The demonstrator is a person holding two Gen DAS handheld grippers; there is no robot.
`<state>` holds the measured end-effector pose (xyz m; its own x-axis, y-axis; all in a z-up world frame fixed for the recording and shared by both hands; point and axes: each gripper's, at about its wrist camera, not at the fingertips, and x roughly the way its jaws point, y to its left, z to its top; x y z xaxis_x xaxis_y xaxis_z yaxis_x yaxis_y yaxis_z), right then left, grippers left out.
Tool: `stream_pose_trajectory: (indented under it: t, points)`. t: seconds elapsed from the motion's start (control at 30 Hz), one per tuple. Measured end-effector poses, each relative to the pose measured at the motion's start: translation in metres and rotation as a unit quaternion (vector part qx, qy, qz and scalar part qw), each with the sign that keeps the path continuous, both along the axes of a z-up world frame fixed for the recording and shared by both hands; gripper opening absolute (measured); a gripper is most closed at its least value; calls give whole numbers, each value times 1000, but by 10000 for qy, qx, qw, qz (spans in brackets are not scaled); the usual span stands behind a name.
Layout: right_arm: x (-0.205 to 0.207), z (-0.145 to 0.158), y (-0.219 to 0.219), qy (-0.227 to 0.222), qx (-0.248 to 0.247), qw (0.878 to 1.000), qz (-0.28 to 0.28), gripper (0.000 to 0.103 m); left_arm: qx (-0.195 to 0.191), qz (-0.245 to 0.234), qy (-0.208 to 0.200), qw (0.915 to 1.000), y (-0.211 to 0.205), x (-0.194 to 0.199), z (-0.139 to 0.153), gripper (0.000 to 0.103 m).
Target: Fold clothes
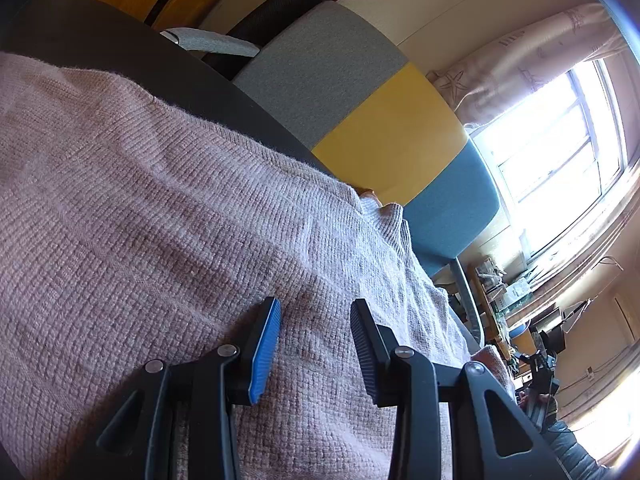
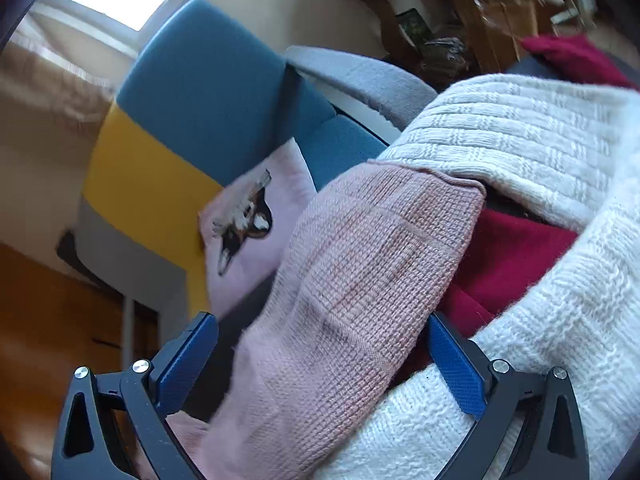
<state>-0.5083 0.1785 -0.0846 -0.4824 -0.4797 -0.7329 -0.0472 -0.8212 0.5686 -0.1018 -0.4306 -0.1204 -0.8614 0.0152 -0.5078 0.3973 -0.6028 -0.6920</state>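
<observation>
A pink knit sweater (image 1: 168, 216) lies spread over a dark table (image 1: 120, 40) and fills the left wrist view. My left gripper (image 1: 316, 346) sits low over it, its blue-padded fingers (image 1: 266, 350) partly apart, with only flat knit showing in the gap and no fold pinched. In the right wrist view a pink knit sleeve (image 2: 352, 280) runs up between the fingers of my right gripper (image 2: 322, 364). That gripper stands wide open; its left pad (image 2: 188, 360) is clear of the sleeve. The sleeve rests on a white knit garment (image 2: 520, 152) and a red garment (image 2: 508, 260).
A chair back in blue, yellow and grey (image 1: 384, 120) stands behind the table, also seen as chair back (image 2: 208, 92). A pink cloth with a dog print (image 2: 256, 224) leans against it. A cluttered wooden shelf (image 2: 460, 8) and a bright window (image 1: 560, 128) lie beyond.
</observation>
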Motion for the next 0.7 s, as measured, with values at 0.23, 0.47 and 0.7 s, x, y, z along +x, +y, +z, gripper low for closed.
stream_pose_trajectory:
  t: [0.23,0.47,0.7]
  points:
    - [2,1,10,153,46,9986,-502,95,5,-5,3,10000,-1,0,-1,36]
    - [9,2,20,325,123,9970,-694,16,10,-11,3,10000,-1,-1,-1,36]
    - [31,63,-25,1104,305,9934,-65,13,31,-9,22,10000,-2,-1,-3,36]
